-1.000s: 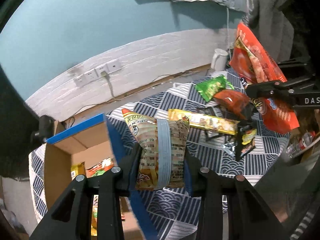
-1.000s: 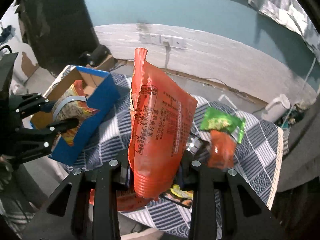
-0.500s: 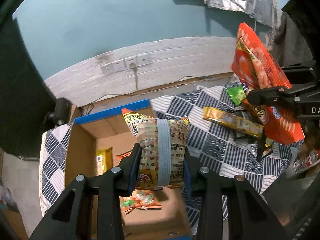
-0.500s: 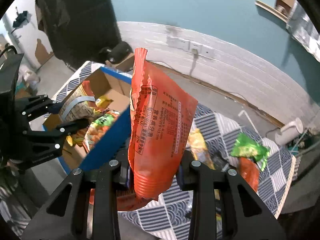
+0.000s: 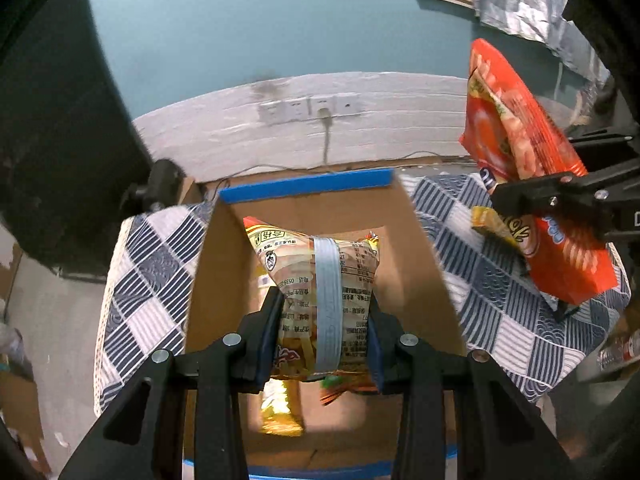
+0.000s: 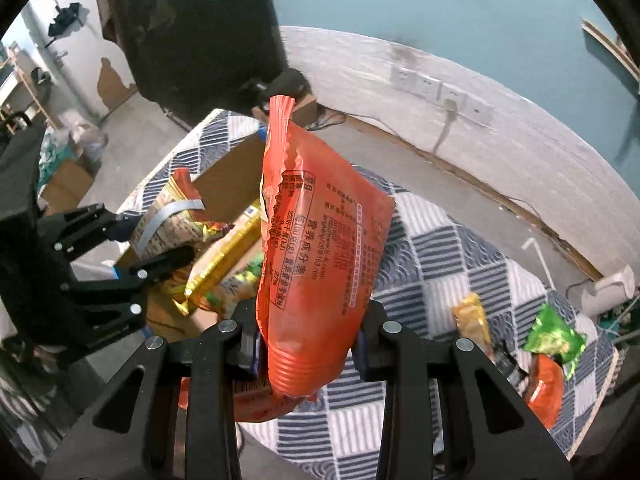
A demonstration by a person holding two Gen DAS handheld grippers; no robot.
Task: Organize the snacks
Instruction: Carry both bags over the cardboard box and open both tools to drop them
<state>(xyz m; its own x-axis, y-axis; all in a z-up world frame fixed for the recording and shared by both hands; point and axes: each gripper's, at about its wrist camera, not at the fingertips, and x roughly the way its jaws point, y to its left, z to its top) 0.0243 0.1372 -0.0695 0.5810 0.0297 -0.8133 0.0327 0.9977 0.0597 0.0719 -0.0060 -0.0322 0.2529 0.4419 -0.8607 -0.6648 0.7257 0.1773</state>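
While both jaws clamp packets, striped packet (image 5: 324, 304) hides box (image 5: 424, 248) contents; orange bag (image 6: 320, 280) hides table.

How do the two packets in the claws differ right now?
The banded yellow packet in the left claw is puffy and sits over the open cardboard box. The red bag in the right claw is bigger, flatter and off to the box's side. Both are clamped upright.
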